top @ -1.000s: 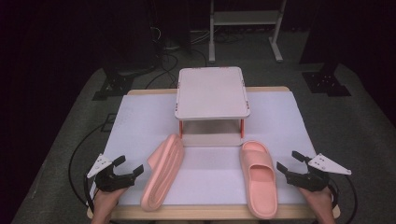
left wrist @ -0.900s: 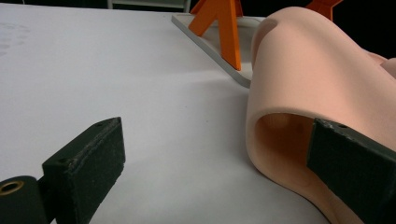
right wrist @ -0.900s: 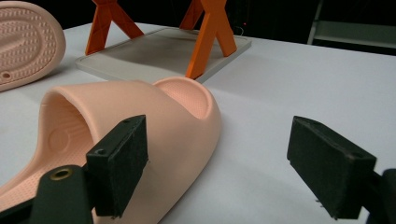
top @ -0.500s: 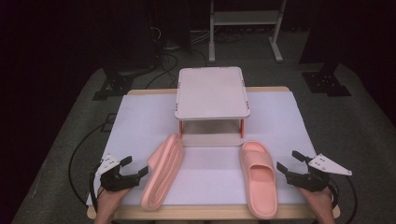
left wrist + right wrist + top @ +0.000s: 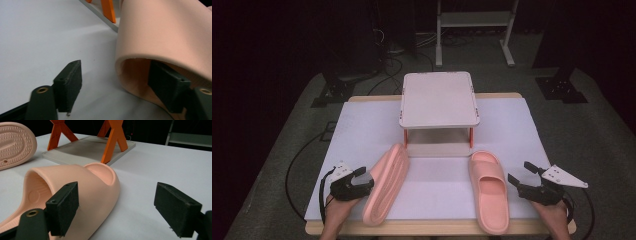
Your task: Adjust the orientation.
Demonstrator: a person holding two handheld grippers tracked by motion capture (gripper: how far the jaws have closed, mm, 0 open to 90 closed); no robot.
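Your left peach-pink foam slide sandal (image 5: 386, 182) lies tipped on its side at the near left of the table, its strap opening facing left (the sole shows in the right gripper view). Its mate, the right peach-pink foam slide sandal (image 5: 488, 190), sits sole-down at near right, toe pointing away from you.

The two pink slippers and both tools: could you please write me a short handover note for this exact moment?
Left tool: jaws have just been closing around the strap of the left slipper, which lies on its side; one jaw is inside the strap, the other outside, not yet pressing.
Right tool: open, beside the right slipper, which sits sole down, untouched.
Small rack: top bare, behind both slippers.
Done: nothing lifted.
Left: probably finish the left grip, grasp the right slipper, and set both on the rack.
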